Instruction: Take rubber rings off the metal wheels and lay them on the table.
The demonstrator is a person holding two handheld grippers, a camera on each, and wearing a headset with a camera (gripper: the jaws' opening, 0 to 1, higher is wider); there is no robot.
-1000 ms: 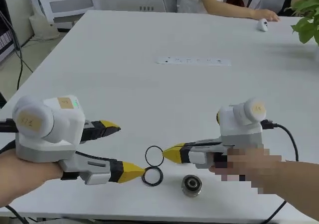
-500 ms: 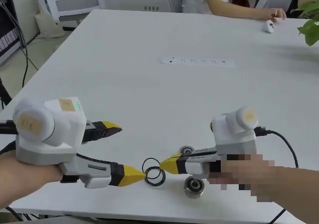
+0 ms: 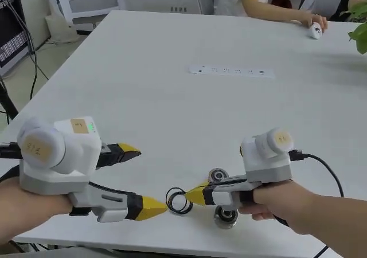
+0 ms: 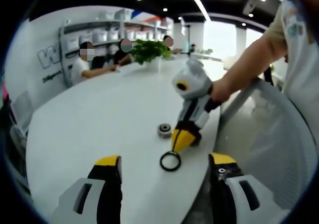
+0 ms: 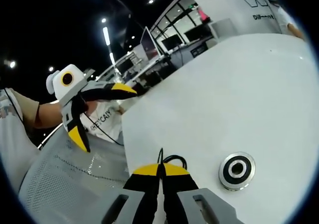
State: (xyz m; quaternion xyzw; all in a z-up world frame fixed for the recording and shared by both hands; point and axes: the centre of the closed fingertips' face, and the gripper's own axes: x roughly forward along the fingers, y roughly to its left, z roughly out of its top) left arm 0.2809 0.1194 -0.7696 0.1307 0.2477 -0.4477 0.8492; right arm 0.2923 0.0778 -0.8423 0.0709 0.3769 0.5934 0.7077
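Two black rubber rings [image 3: 178, 201] lie overlapping near the table's front edge, and they show as a ring [image 4: 170, 161] in the left gripper view. My right gripper [image 3: 193, 195] is shut, its yellow tips pinching the edge of one ring [image 5: 172, 159]. One metal wheel [image 3: 225, 216] sits just under that gripper, seen also as a wheel [image 5: 237, 170] to its right. A second wheel [image 3: 218, 175] stands behind it. My left gripper [image 3: 143, 179] is open, left of the rings, with nothing between its jaws. The left gripper [image 4: 164, 159] points at the right gripper [image 4: 183, 138].
The white table [image 3: 172, 97] stretches far ahead. A white power strip [image 3: 232, 71] lies mid-table. A person's arm [image 3: 275, 11] rests at the far edge beside a small white object [image 3: 315, 31]. Green plant leaves [image 3: 360, 34] are at far right.
My right gripper moved toward the front edge with its ring, which now overlaps the other ring. The second wheel has come out from behind it. The left gripper barely moved.
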